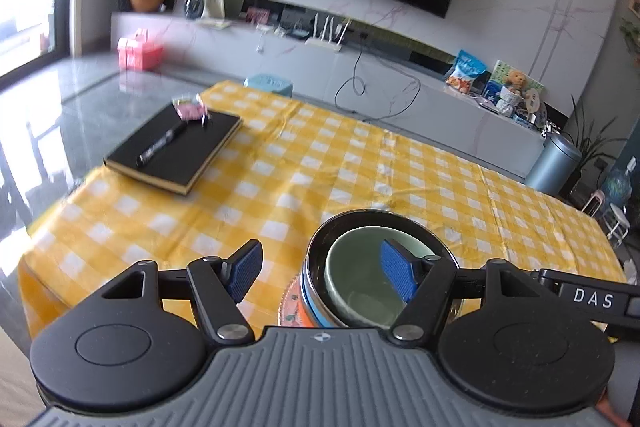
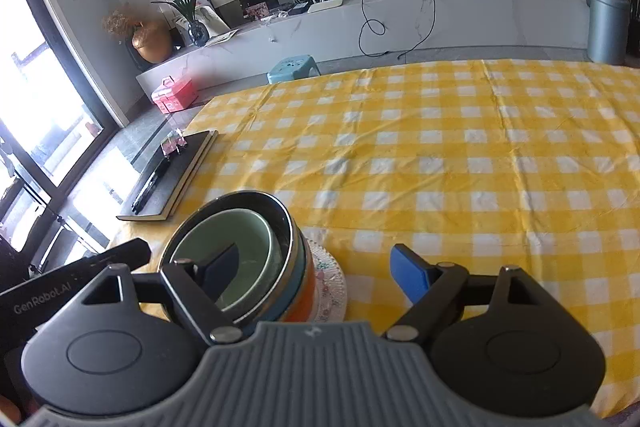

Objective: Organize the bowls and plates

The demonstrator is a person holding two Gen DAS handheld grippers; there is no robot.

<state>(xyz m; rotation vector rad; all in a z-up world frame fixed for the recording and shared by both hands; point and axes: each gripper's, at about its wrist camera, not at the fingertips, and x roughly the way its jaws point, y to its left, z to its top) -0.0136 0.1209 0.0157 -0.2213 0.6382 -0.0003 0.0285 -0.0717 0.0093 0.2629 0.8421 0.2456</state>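
Note:
A stack of bowls stands on a patterned plate [image 2: 330, 279] near the table's front edge: a pale green bowl [image 2: 236, 251] nested in a dark-rimmed bowl [image 2: 276, 209], over blue and orange bowls. In the left wrist view the green bowl [image 1: 360, 291] sits inside the dark-rimmed bowl [image 1: 360, 217]. My left gripper [image 1: 320, 273] is open and empty, its right fingertip over the stack. My right gripper [image 2: 316, 269] is open and empty, its left fingertip over the green bowl.
A black notebook [image 1: 176, 151] with a pen and a small pink packet lies at the table's left. The yellow checked tablecloth [image 2: 440, 155] covers the table. A TV cabinet, a blue stool and a bin stand beyond.

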